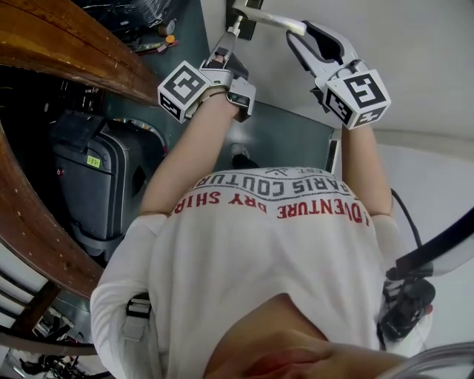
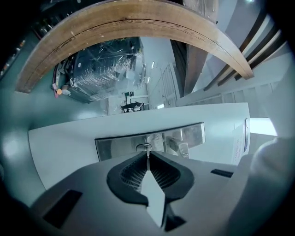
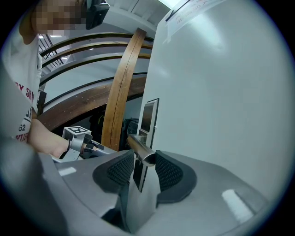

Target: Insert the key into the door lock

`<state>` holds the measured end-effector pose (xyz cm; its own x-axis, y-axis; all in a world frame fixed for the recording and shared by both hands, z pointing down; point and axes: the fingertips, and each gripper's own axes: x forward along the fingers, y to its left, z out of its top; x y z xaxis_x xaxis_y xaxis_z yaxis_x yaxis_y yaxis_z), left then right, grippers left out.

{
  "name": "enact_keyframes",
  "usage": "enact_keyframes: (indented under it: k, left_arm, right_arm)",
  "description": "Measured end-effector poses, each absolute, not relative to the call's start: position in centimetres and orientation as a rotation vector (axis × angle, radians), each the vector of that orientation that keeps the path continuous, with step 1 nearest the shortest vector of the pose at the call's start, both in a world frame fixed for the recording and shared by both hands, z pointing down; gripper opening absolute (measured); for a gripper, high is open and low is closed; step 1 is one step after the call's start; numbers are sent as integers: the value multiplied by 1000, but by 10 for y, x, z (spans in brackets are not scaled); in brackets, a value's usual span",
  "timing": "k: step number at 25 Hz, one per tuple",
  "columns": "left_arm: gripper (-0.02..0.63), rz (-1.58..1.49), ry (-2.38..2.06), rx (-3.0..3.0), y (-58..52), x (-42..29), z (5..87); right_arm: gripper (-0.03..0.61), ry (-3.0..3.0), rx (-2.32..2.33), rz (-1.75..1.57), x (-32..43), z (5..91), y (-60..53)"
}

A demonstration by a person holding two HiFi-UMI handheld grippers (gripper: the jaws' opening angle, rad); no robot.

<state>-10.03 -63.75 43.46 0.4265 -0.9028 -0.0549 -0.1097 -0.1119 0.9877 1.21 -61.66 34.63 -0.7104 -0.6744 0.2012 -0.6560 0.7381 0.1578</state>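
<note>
The white door (image 1: 422,66) carries a metal lock plate (image 2: 115,144) with a keyhole (image 2: 144,147) and a silver door handle (image 1: 275,20). My left gripper (image 1: 228,46) is shut on a thin key (image 2: 147,155). The key points level at the plate, with its tip at the keyhole. In the left gripper view only the key's narrow blade shows ahead of the closed pads (image 2: 133,173). My right gripper (image 1: 300,33) is closed around the free end of the door handle (image 3: 140,150), which fills the gap between its ribbed pads (image 3: 168,173). In the right gripper view, the left gripper (image 3: 80,143) shows just left of the handle.
A curved wooden rail (image 1: 67,44) runs along the left, with a dark suitcase (image 1: 96,178) on the floor below it. A plastic-wrapped bulky object (image 2: 101,69) stands beyond the door's edge. The person's torso in a white printed shirt (image 1: 274,244) fills the lower middle.
</note>
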Motion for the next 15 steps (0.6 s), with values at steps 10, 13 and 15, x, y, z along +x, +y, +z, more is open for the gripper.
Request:
enact_keyframes:
  k: [10, 13, 15]
  left_arm:
    - [21, -981, -901, 1433, -640, -99, 438]
    - [21, -996, -901, 1412, -645, -97, 438]
    - [21, -1000, -904, 1406, -650, -95, 437]
  right_arm:
    - [141, -2689, 1063, -124, 9, 348, -612]
    - [140, -2691, 1059, -128, 9, 348, -611]
    - [140, -2693, 1053, -130, 9, 347, -612]
